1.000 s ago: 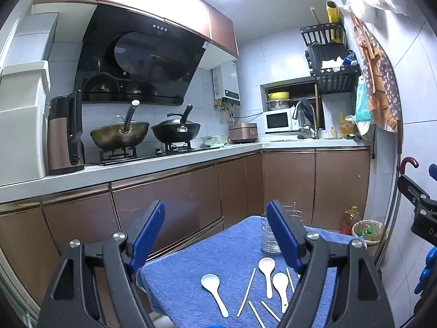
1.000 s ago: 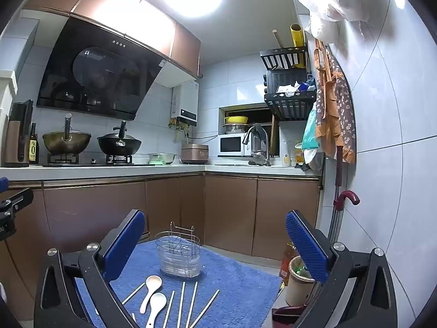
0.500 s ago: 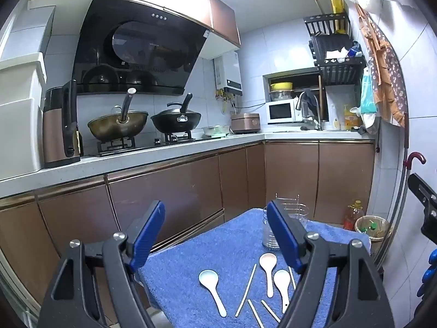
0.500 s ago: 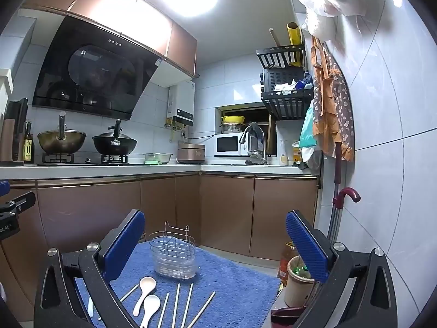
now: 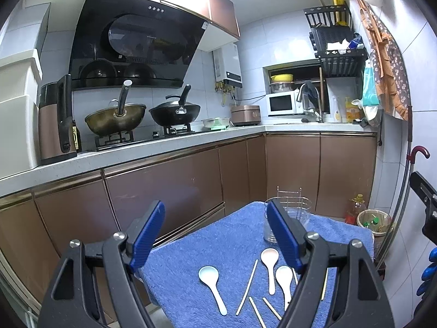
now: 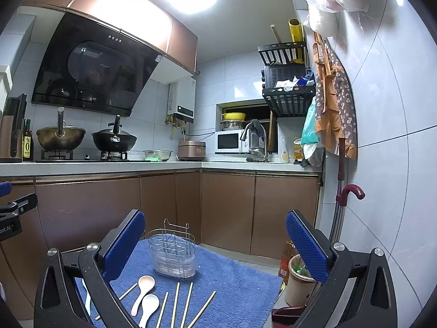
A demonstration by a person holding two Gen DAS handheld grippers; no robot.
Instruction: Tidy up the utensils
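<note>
A: What's different from a second ago?

B: Both cameras have tipped downward a little. In the left wrist view the towel (image 5: 235, 246) and the holder (image 5: 297, 216) sit higher in the frame, and the counter (image 5: 136, 153) has dropped.

A: And the right wrist view?

B: The holder (image 6: 172, 254) has slid left and up, and more of the chopsticks (image 6: 174, 304) shows. On the towel itself, nothing has shifted.
</note>
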